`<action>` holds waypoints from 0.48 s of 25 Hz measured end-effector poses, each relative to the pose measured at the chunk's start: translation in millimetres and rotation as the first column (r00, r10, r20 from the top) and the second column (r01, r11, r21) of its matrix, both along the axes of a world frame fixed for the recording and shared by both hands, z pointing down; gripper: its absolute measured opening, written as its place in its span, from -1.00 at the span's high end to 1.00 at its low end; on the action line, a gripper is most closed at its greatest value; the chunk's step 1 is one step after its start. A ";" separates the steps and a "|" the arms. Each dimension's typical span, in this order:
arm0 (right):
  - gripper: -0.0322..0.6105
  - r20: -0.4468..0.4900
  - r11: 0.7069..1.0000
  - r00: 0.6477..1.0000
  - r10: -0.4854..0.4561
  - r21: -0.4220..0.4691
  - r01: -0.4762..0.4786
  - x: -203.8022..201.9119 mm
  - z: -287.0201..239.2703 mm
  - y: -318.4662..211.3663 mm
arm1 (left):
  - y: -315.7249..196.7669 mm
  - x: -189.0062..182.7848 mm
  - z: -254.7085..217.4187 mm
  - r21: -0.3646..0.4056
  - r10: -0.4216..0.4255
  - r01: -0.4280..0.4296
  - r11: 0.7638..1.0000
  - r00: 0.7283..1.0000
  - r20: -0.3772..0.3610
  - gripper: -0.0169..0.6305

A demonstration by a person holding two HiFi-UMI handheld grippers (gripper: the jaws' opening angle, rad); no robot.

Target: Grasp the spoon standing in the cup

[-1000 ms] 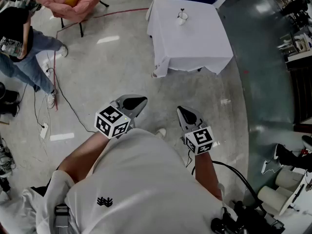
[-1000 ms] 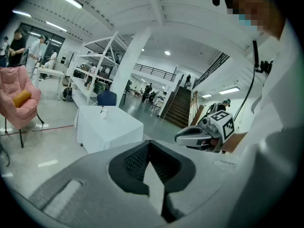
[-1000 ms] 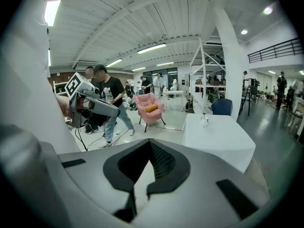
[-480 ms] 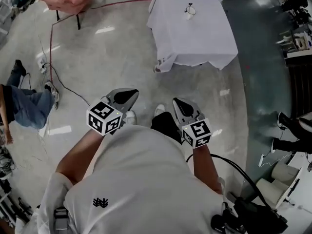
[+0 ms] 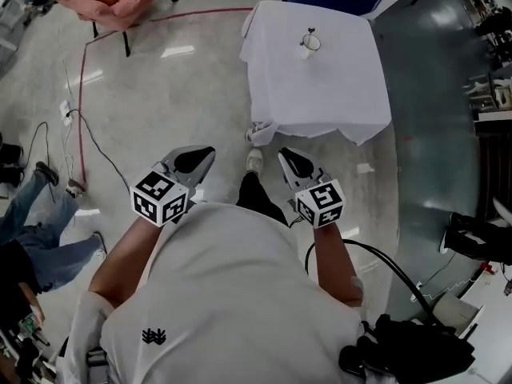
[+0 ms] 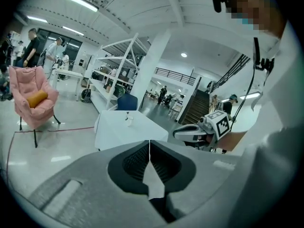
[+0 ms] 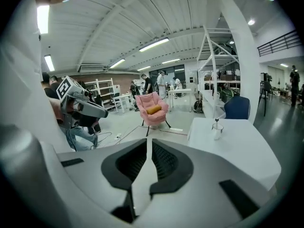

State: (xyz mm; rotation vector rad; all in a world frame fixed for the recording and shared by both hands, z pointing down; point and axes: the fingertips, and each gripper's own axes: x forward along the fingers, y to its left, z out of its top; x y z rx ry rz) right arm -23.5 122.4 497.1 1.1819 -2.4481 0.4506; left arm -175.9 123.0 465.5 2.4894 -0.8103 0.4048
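A person is facing a white-clothed worktop (image 5: 328, 94), holding tongs in each hand. The approach step is under way. The cup (image 5: 306, 48) is sitting toward the worktop's far side, with the spoon (image 5: 310, 34) standing upright in it. Both tongs are hovering well short of the worktop. The left tongs (image 6: 149, 148) are clenched and empty. The right tongs (image 7: 148, 151) are opening slightly, with nothing between them. The next move is calling for closing in on the worktop, widening the right tongs and lining them up around the spoon's handle.
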 end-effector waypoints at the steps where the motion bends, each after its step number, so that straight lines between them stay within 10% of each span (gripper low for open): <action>1: 0.77 -0.001 1.000 1.000 -0.011 0.003 0.011 12.5 -1.2 -22.5 | -16.0 10.4 -3.7 0.001 -0.014 0.014 1.000 1.000 0.007 0.91; 12: 0.66 -0.020 0.999 0.999 -0.042 0.018 0.043 154.2 16.1 -224.9 | -143.1 130.5 -31.2 0.019 -0.055 0.055 0.998 0.998 0.016 0.91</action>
